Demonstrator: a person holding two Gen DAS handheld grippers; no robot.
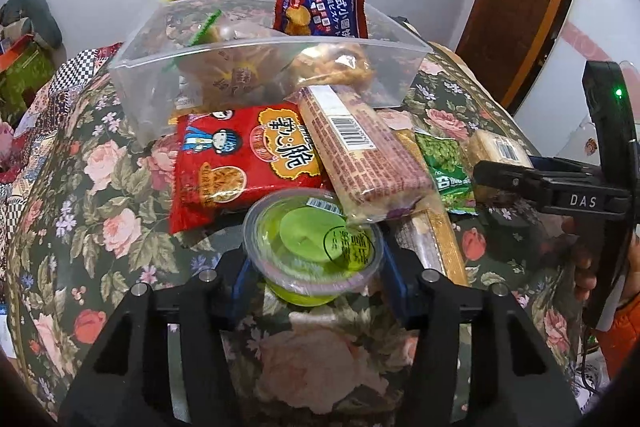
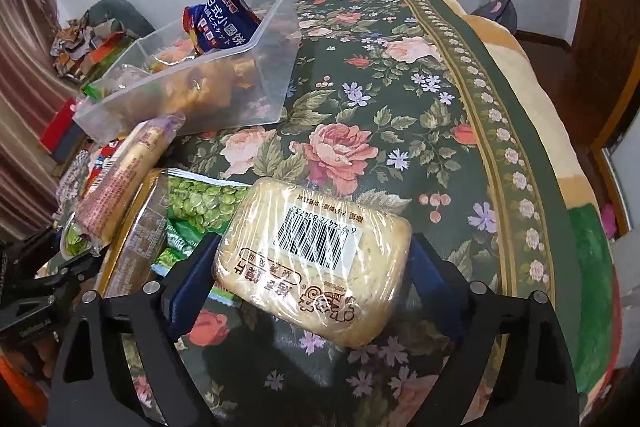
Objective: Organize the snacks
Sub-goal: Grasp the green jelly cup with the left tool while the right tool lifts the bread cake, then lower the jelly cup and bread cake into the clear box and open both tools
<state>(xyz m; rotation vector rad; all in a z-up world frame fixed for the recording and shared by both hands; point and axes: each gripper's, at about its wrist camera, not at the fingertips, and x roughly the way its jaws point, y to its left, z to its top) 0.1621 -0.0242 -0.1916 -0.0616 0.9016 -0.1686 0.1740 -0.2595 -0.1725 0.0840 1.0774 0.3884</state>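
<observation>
Left wrist: jelly cup (image 1: 316,247); right: bread pack (image 2: 316,259).

Bright, even indoor light w/ soft shadows. Glare on clear bin (image 1: 264,67) and wrapped biscuit pack (image 2: 316,255). Fisheye bends edges; corners black, slightly blurred.

Snack pkts (image 1: 248,159) in front of bin (image 1: 264,67)

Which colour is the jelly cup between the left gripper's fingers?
The jelly cup is bright green under a clear lid, seen best in the left wrist view.
</observation>
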